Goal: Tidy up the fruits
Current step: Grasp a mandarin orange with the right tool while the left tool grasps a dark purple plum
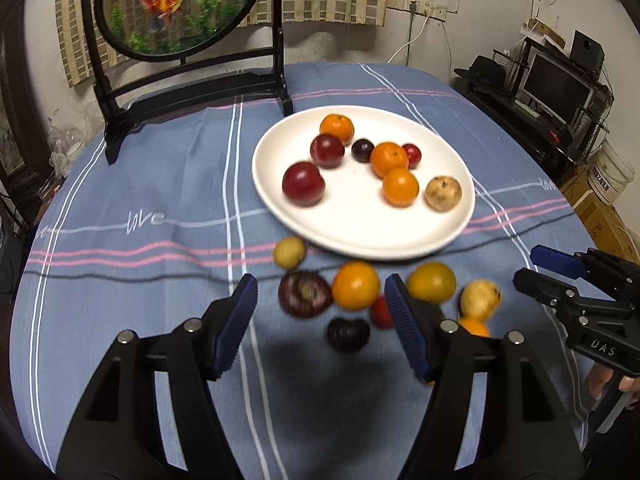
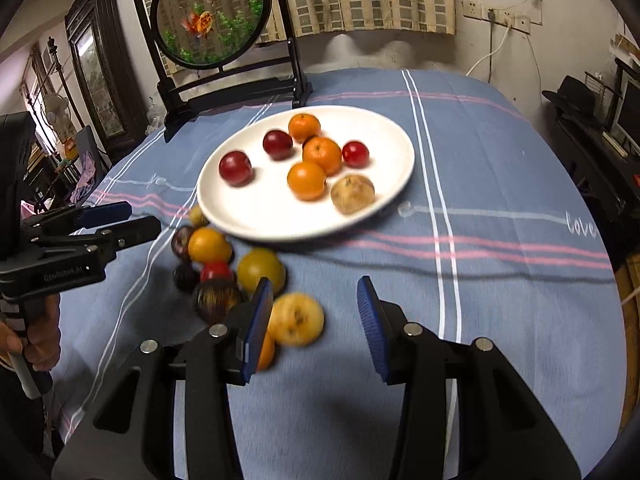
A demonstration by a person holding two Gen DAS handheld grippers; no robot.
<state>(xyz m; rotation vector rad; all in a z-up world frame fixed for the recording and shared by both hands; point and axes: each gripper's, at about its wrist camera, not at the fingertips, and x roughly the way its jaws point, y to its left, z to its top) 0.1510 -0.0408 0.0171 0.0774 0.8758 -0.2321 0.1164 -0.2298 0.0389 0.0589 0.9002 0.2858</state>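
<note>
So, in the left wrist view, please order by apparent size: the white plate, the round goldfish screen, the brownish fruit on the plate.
1. round goldfish screen and white plate: similar, and distance differs, so unranked.
2. brownish fruit: clearly smallest.

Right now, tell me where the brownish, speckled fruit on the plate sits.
The brownish fruit lies on the white plate near its front right rim in both wrist views, just right of the nearest orange.
</note>
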